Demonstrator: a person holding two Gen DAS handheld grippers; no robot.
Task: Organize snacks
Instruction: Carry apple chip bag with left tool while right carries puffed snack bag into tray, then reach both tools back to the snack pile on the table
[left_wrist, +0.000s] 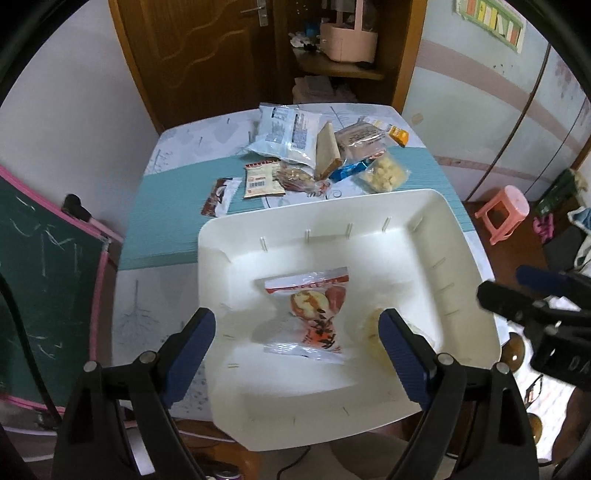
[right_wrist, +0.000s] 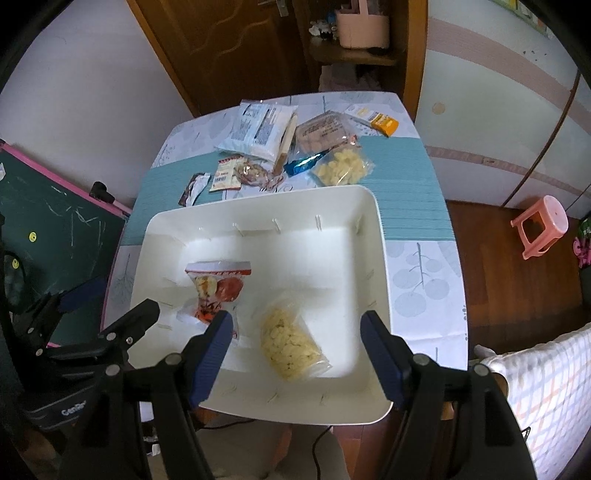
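Both tools gape wide and hold nothing: the left tool (left_wrist: 297, 341) hovers over the red packet (left_wrist: 308, 314), the right tool (right_wrist: 297, 347) over the yellow bag (right_wrist: 290, 345), both inside the white bin (right_wrist: 373, 206). Ahead on the desk (right_wrist: 413, 173), the remaining snack pile (right_wrist: 291, 147) overlaps, so a grab there may snag two packets.

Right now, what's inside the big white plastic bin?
Two snacks lie in the white plastic bin: a red-and-clear packet and a clear bag of yellow puffs. Anything beneath them is covered.

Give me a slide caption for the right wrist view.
Open right tool above white bin holding two snack packets; more snacks wait behind.
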